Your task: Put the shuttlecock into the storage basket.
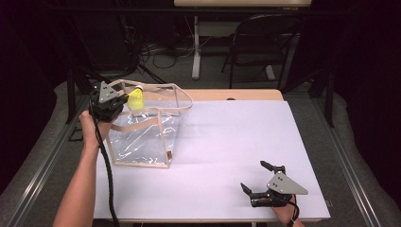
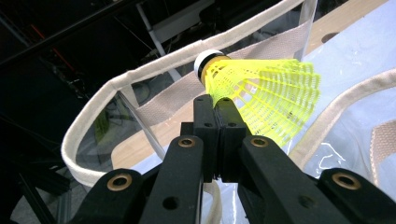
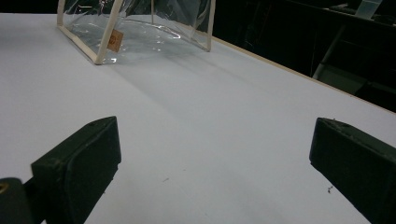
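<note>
White table (image 1: 227,156) carries a clear tote bag (image 1: 142,142) at far left. Left gripper (image 2: 215,105), clamped on a yellow shuttlecock (image 2: 266,100), holds it over the bag's open mouth, apparently for dropping in. Right gripper (image 1: 260,177) rests near right, jaws apart and empty.

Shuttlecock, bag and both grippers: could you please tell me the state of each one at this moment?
Yellow shuttlecock: held by its skirt above the bag's open top, lying sideways, not yet inside.
Clear bag: standing upright on the table, top open.
Left gripper: shut on the shuttlecock's skirt.
Right gripper: jaws wide open, empty, low over the white table near its front edge.
</note>
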`<state>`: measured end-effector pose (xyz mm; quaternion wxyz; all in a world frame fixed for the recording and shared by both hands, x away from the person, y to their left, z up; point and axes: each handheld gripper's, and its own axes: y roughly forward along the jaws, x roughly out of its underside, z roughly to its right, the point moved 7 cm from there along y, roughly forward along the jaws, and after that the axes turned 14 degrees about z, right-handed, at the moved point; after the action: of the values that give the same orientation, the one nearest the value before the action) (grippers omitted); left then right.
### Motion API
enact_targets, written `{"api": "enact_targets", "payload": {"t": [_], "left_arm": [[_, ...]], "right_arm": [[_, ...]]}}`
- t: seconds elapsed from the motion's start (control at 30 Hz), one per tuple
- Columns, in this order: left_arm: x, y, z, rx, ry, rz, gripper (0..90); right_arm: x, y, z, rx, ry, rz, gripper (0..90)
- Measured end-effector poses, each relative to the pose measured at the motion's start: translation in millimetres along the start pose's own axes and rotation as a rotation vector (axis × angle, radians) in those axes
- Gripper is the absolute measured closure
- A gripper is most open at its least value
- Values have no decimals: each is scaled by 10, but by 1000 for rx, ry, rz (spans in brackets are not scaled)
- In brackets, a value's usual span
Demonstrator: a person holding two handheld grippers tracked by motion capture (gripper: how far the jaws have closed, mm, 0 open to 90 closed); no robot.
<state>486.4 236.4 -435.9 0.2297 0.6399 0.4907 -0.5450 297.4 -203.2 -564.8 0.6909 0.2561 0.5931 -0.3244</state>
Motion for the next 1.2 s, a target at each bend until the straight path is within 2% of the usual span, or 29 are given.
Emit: {"api": "enact_targets", "payload": {"t": [0.3,0.5,1.2], "left_arm": [[24,28,9,1,13,-29,890],[16,36,26,-8,50,-51,888],[32,69,75,20,64,-94,876]], "right_arm": [[1,2,-1,-1,-1,0,15],[2,5,-4,-2,0,-1,15],[8,9,-8,-5,4,-6,15]]}}
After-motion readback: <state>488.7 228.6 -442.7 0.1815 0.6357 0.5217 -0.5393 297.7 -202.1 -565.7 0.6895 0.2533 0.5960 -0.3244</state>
